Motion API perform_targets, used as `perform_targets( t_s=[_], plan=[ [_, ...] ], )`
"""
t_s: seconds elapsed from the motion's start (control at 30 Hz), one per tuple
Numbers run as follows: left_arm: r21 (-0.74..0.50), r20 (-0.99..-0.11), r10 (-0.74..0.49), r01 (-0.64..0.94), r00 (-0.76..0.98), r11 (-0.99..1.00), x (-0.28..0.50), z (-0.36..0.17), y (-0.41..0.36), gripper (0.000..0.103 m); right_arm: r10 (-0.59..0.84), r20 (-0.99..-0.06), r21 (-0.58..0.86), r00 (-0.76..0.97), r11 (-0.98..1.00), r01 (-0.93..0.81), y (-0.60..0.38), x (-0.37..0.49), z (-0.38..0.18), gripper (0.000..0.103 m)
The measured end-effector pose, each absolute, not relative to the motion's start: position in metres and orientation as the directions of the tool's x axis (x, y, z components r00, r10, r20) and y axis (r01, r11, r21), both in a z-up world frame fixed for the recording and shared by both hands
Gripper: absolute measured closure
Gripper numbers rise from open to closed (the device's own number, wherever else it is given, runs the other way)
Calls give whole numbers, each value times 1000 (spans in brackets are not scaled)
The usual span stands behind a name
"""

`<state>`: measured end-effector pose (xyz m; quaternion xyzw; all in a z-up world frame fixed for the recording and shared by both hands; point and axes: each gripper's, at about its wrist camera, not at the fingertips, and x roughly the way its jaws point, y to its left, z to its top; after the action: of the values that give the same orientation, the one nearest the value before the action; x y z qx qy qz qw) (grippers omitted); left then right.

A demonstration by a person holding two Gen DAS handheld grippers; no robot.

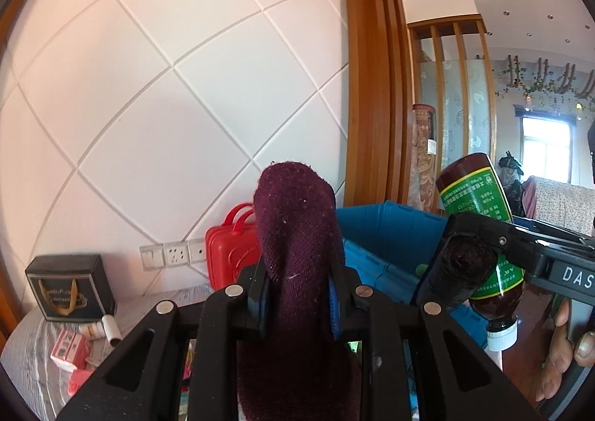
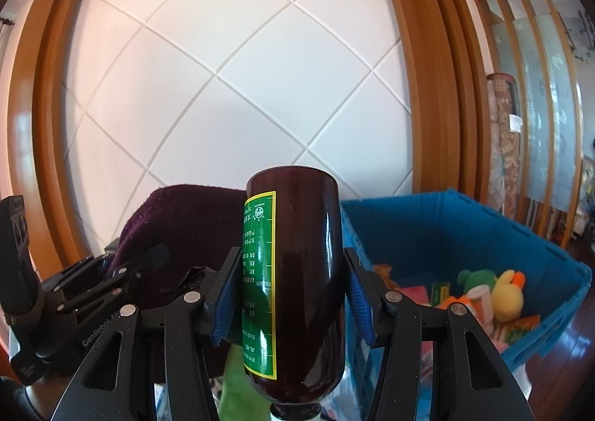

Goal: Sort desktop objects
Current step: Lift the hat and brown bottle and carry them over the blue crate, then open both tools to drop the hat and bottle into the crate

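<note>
My left gripper (image 1: 299, 300) is shut on a dark purple cloth (image 1: 297, 246) and holds it up in the air; the cloth also shows in the right wrist view (image 2: 174, 227). My right gripper (image 2: 292, 294) is shut on a brown bottle with a green label (image 2: 297, 272), held upside down with its white cap pointing down. The bottle shows in the left wrist view (image 1: 479, 220) to the right of the cloth. A blue bin (image 2: 483, 220) stands behind and to the right of both grippers.
The bin holds plush toys (image 2: 505, 291) and small boxes. A red case (image 1: 230, 250) stands against the white tiled wall. A dark gift box (image 1: 70, 287), a small white bottle (image 1: 111, 328) and pink packets (image 1: 70, 350) lie on the cloth-covered desk at left.
</note>
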<state>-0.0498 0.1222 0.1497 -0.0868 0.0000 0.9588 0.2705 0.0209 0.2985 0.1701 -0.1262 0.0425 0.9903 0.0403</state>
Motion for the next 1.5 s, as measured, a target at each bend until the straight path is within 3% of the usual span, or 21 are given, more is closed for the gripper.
perform_targets(
  t_s=[0.33, 0.53, 0.77, 0.97, 1.13, 1.2, 1.27, 1.33, 1.5],
  plan=[
    [-67, -140, 566, -563, -812, -824, -69, 209, 176, 80, 101, -179, 72, -979, -991, -115, 334, 20, 234, 52],
    [-54, -98, 607, -605, -789, -795, -82, 273, 221, 80, 163, -109, 13, -981, -986, -166, 364, 17, 299, 52],
    [-46, -80, 650, -649, -755, -759, -86, 308, 271, 80, 247, -40, -6, -968, -969, -247, 407, 25, 352, 52],
    [-58, -146, 670, -670, -728, -740, -106, 302, 318, 80, 324, -59, 3, -944, -946, -324, 453, 27, 352, 52],
    [-54, -231, 660, -668, -715, -742, -128, 273, 348, 78, 352, -152, 20, -923, -933, -359, 493, 13, 328, 51],
    [-53, -277, 652, -667, -705, -743, -136, 261, 358, 67, 347, -201, 41, -916, -932, -361, 507, 5, 316, 47],
    [-35, -283, 656, -676, -700, -736, -136, 254, 361, 40, 349, -255, 44, -902, -927, -371, 515, -1, 304, 3],
    [-4, -279, 647, -673, -710, -740, -133, 251, 361, 30, 334, -260, 57, -906, -932, -359, 522, -1, 297, 1],
    [4, -263, 653, -678, -710, -735, -127, 254, 354, 30, 311, -265, 84, -913, -935, -343, 523, 4, 286, 1]
  ],
)
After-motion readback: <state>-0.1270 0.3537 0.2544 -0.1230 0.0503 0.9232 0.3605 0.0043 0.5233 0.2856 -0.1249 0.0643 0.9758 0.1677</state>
